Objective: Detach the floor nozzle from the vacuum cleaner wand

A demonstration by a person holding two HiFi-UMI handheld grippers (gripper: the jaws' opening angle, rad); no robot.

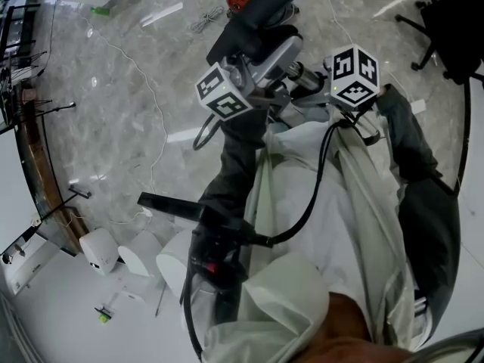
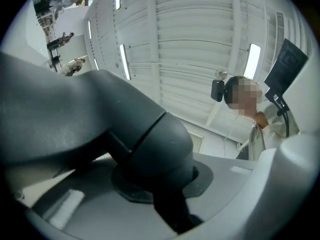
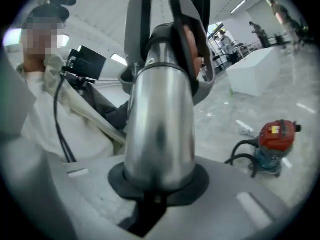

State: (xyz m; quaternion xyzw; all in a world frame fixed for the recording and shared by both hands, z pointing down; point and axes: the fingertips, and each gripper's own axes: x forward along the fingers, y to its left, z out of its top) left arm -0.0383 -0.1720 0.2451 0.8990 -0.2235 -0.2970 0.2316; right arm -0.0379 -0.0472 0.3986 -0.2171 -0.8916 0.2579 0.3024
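Gripping from two sides, both grippers hold the vacuum parts up in front of the person, above the grey floor [image 1: 113, 89]. The left gripper [image 2: 167, 199] has its jaws closed on the dark grey nozzle [image 2: 100, 124], at its jointed neck. The right gripper [image 3: 155, 196] has its jaws closed on the silver wand [image 3: 160, 129]. In the right gripper view the far end of the wand goes into the dark neck of the nozzle. A red vacuum [image 3: 272, 139] stands on the floor, well apart.
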